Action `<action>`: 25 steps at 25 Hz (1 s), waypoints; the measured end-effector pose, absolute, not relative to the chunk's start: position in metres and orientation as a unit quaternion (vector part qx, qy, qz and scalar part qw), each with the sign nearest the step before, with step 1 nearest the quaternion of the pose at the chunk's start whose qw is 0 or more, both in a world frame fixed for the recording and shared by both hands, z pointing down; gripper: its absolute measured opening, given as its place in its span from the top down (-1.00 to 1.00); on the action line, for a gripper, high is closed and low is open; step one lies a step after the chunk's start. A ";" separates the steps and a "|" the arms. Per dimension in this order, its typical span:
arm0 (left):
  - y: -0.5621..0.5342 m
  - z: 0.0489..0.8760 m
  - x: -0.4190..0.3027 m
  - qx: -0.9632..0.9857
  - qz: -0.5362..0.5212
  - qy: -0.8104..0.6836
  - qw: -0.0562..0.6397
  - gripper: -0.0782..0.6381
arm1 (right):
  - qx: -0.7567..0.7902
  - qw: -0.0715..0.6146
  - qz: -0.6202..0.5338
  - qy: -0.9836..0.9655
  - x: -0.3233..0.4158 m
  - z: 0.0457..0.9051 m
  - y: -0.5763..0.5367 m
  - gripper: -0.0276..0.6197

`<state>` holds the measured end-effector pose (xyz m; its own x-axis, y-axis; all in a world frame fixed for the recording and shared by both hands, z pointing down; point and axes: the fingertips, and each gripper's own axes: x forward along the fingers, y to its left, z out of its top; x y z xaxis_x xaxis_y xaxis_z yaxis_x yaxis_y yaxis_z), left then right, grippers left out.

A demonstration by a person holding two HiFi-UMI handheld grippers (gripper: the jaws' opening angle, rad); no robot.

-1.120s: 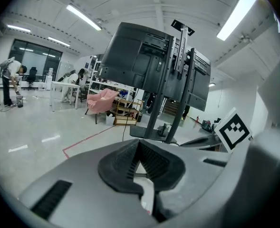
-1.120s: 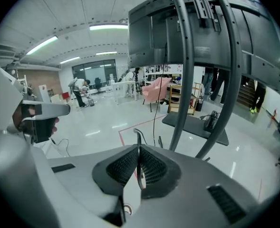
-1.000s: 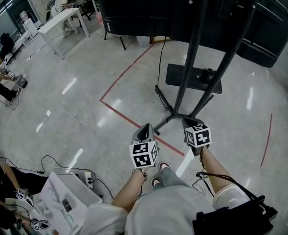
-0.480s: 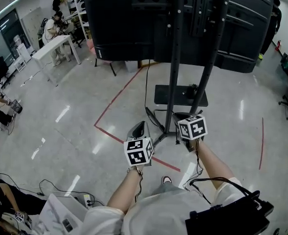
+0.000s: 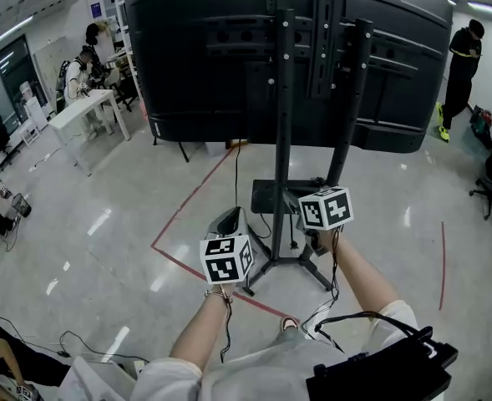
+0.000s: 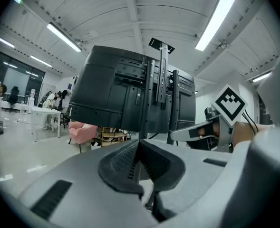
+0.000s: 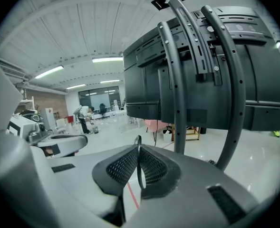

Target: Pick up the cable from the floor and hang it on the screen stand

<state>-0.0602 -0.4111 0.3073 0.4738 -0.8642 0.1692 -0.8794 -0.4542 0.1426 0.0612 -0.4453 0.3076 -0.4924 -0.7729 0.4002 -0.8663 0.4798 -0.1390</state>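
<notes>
Hanging is not yet done. Cable (image 7: 139, 175) is pinched in the shut right gripper (image 7: 139, 153), at lower centre of that view, short of the stand (image 5: 281, 140). Left gripper (image 6: 139, 156) is shut, apparently empty. Slippage from so thin a pinch is judged the main risk.

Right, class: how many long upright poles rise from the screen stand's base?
2. The left pole and the right pole stand side by side against the back of the screen. The shorter bracket high between them isn't a pole; none appears hidden.
</notes>
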 end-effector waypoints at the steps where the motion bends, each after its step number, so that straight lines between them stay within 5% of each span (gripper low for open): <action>1: -0.420 0.303 -0.056 0.851 0.034 -0.513 0.104 0.78 | 0.480 0.139 0.162 -0.851 0.063 0.300 -0.453 0.83; 25: -0.567 0.121 0.033 0.858 -0.025 -0.512 0.001 0.78 | 0.455 0.062 0.054 -0.887 0.114 0.079 -0.583 0.82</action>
